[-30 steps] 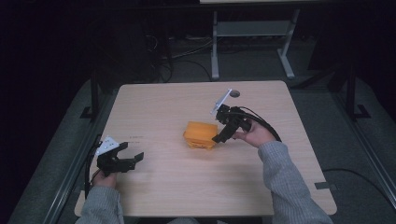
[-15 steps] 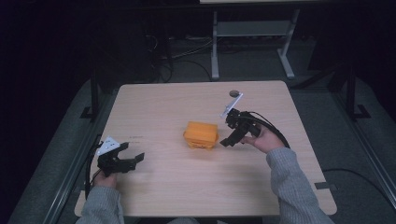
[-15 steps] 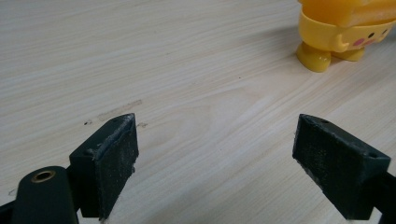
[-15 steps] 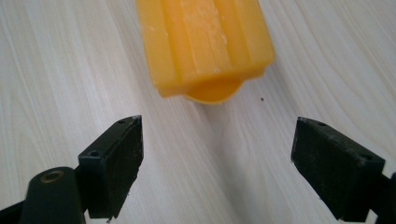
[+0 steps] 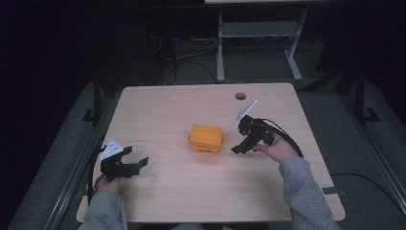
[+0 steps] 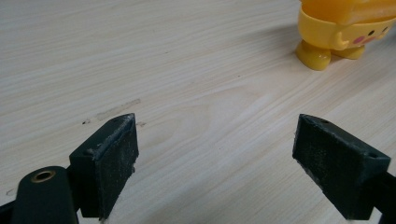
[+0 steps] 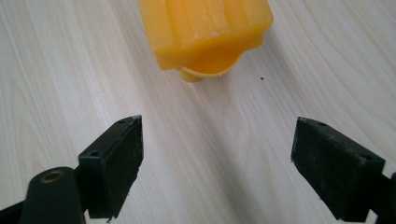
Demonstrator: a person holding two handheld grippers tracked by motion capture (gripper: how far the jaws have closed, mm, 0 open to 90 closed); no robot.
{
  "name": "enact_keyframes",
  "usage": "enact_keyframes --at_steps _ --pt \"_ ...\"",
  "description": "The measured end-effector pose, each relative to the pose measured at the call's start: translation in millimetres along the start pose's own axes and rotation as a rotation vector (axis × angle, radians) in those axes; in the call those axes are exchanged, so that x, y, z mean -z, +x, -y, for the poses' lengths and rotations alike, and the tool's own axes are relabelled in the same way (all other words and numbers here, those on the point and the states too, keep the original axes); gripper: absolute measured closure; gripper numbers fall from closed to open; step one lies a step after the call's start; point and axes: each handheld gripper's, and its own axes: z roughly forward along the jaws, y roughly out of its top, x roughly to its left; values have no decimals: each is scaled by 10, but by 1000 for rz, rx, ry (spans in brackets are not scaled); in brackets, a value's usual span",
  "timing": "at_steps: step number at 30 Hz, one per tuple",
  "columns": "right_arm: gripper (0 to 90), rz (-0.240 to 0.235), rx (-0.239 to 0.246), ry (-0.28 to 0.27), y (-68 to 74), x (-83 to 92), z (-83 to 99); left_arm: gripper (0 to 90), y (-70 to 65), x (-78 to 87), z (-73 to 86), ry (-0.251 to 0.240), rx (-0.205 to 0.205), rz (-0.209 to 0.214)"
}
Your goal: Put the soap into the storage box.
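An orange-yellow box-shaped toy with small feet and a cartoon face stands near the middle of the wooden table. The toy lies a short way ahead of my right gripper, whose jaws stand wide open and empty. In the high view my right gripper is just right of the toy, apart from it. My left gripper rests near the table's front left, open and empty. From it the toy shows far off at upper right, beyond the open left gripper.
A round cable hole sits near the table's far edge. Behind the table stand a white metal frame and loose cables on the dark floor. Black cables trail from both grippers.
My right gripper has let go of the toy and drawn back to the right, its jaws opening. The toy stays in place. The left gripper has not moved.
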Motion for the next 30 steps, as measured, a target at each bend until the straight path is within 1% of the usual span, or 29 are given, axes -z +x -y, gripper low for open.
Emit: enact_keyframes --at_steps 6,7,8,9,10,15,16,18,20,23,28,29,30 --pt "164 1 -2 -1 16 -10 65 138 1 -3 2 4 -2 0" --pt "164 -1 -6 5 18 -11 76 138 0 -3 2 4 -1 1" --pt "165 7 -8 14 21 -10 85 138 -3 -3 2 5 -1 1" --pt "164 8 -4 17 23 -5 97 138 -4 -2 1 6 -1 0" --pt "164 10 -5 6 30 1 111 138 -4 -2 1 6 -1 0" --pt "165 10 -23 1 34 10 200 138 -6 -12 5 5 -3 0" --pt "165 9 -35 3 33 3 252 138 -10 -15 5 6 -5 -1" --pt "165 12 -40 2 34 -1 280 138 -11 -16 5 6 -5 -1" --pt "165 9 -56 -5 38 -8 362 138 -15 -20 4 4 -2 -2" --pt "165 12 -62 -8 40 -9 409 138 -15 -19 4 8 -5 -1" --pt "165 11 -86 -17 55 -9 539 138 -19 -24 6 13 -4 0" --pt "165 11 -86 -17 55 -9 539 138 -19 -24 6 13 -4 0" --pt "165 5 -101 -19 67 4 563 138 -22 -26 7 12 -3 1"
